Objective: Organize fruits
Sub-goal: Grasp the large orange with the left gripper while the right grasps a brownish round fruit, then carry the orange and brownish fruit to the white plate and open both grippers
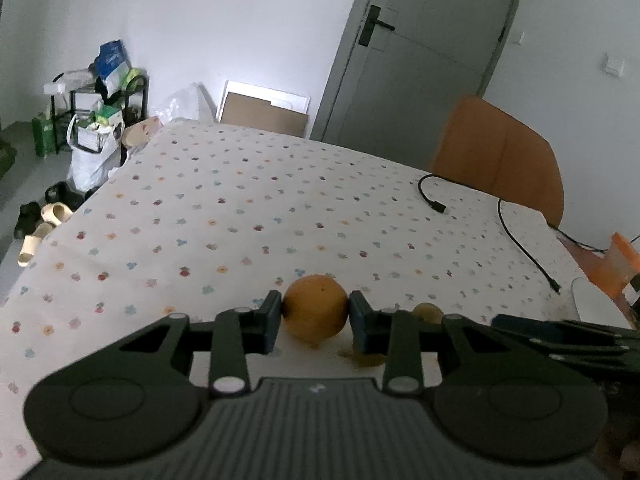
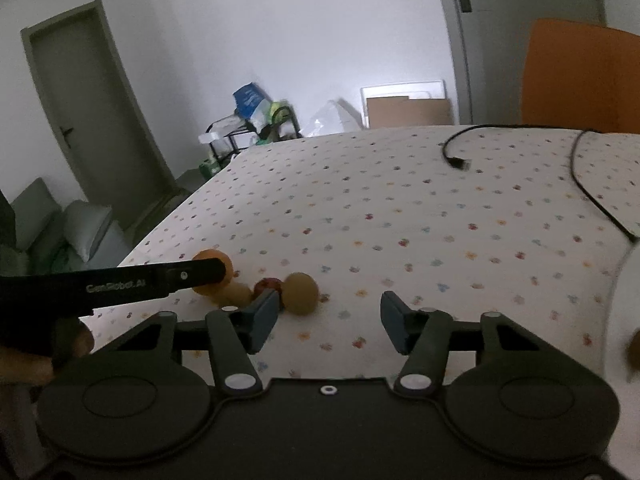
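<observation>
An orange (image 1: 316, 312) sits between the two blue pads of my left gripper (image 1: 316, 314), which is shut on it low over the flowered tablecloth (image 1: 248, 208). Two small tan fruits (image 1: 428, 312) lie just right of it. In the right wrist view the same orange (image 2: 210, 262) shows behind the left gripper's black finger (image 2: 188, 276). A red fruit (image 2: 268, 284) and a tan fruit (image 2: 300, 288) lie beside it. My right gripper (image 2: 330, 320) is open over bare cloth, with the fruits just off its left finger.
A white plate (image 2: 624, 312) is at the right edge of the table. Two black cables (image 1: 520, 240) trail across the far right of the cloth. An orange chair (image 1: 500, 152) stands behind the table. Bags, a rack and shoes are on the floor at left.
</observation>
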Tool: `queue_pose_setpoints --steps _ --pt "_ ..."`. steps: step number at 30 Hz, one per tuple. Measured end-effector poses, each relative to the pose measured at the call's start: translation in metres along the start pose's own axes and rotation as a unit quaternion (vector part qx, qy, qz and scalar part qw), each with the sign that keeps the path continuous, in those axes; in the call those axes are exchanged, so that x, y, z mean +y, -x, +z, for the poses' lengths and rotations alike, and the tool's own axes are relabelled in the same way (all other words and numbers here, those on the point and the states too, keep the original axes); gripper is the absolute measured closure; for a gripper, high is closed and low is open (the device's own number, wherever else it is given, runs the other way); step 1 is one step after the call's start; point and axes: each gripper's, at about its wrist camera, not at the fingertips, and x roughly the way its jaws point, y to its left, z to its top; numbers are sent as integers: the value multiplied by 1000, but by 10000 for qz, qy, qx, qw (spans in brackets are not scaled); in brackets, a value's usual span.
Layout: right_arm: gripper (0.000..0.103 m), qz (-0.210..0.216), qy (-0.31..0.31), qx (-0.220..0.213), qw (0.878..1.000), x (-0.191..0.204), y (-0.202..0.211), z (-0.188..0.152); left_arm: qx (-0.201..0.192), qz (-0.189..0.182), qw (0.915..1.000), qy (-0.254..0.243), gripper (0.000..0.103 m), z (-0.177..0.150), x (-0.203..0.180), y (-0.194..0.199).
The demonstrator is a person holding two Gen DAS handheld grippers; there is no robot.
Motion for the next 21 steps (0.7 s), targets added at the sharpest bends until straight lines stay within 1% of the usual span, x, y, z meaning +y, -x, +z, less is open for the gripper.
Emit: queue_pose_setpoints --steps 2,4,8,10,12,16,21 --pt "50 42 38 12 10000 3 -5 2 -12 44 10000 46 68 0 5 3" --pt "58 88 31 49 9999 4 -9 4 -28 100 9999 79 68 1 9 6" --pt "61 198 9 125 9997 3 -20 5 -92 232 9996 159 68 0 16 14" --pt "82 294 -13 212 9993 2 -24 4 -157 296 9992 219 68 -1 19 20" --pt "82 350 38 214 9992 4 -23 2 -218 342 9988 287 68 -3 21 27" --pt "82 310 89 242 9992 8 -15 1 -278 369 9981 411 68 -8 25 36" --pt "82 201 72 55 9998 7 8 -1 -346 296 9981 405 68 -8 20 44"
